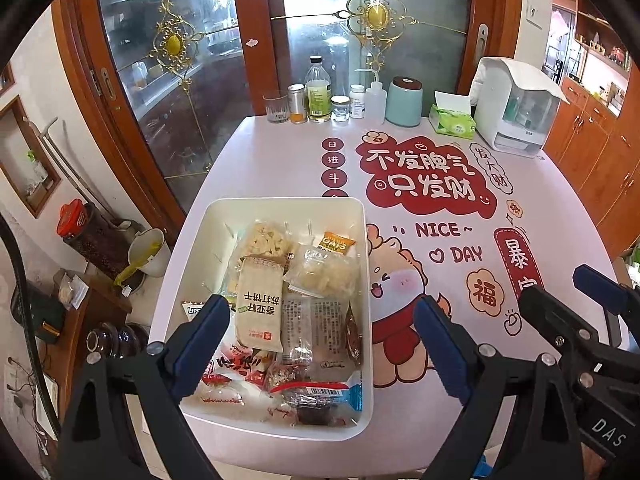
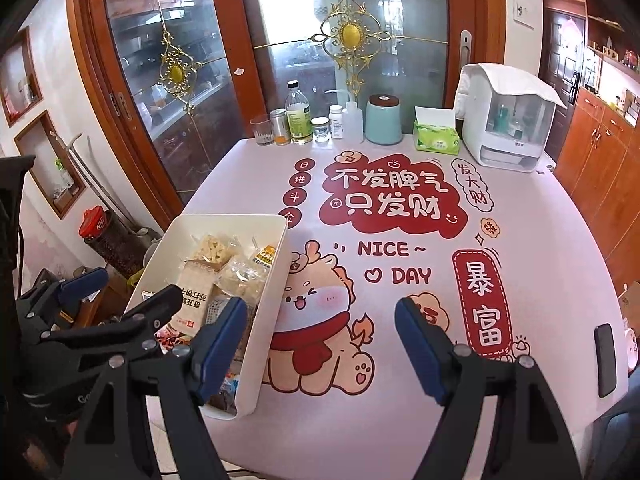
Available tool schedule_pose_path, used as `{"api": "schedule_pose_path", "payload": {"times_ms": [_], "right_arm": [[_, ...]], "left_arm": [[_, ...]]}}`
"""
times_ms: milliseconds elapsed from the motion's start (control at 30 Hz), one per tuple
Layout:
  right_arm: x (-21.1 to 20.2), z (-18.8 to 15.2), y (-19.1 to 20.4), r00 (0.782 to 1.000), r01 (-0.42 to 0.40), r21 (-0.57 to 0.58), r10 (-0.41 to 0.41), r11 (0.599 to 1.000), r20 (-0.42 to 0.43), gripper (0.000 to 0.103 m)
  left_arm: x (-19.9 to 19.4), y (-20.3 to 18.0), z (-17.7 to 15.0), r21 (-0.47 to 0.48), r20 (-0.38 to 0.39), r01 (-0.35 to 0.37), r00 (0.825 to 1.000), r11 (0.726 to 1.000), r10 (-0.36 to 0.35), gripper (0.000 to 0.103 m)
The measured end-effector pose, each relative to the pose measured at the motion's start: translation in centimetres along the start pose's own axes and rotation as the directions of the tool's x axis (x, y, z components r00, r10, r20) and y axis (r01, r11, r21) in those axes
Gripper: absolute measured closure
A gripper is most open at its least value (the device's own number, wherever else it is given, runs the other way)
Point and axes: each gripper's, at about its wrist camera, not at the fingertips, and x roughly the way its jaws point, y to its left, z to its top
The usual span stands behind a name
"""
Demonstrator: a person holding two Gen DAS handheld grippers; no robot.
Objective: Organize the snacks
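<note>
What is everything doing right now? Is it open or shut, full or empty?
left gripper: open, holding nothing, over the bin.
right gripper: open, holding nothing.
white bin: open top, full of snack packets.
cracker packet: sealed, lying on top.
oats packet: sealed, at the far end.
drinking glass: upright, looks empty.
tall bottle: capped, upright.
tissue box: open, tissue sticking out.

Left gripper's fingers [image 1: 204, 344] hide some snack packets [image 1: 224, 380], perhaps candies.
</note>
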Motion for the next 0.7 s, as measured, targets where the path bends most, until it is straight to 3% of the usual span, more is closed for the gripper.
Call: {"api": "schedule_pose_path", "payload": {"times_ms": [700], "right_arm": [[0.19, 0.01, 0.1, 1.0, 0.004, -0.004, -0.004, 1.0, 0.001, 0.026]], "left_arm": [[0.29, 0.12, 0.09, -0.003, -0.003, 0.0, 1.0, 1.0, 0.0, 0.01]]}}
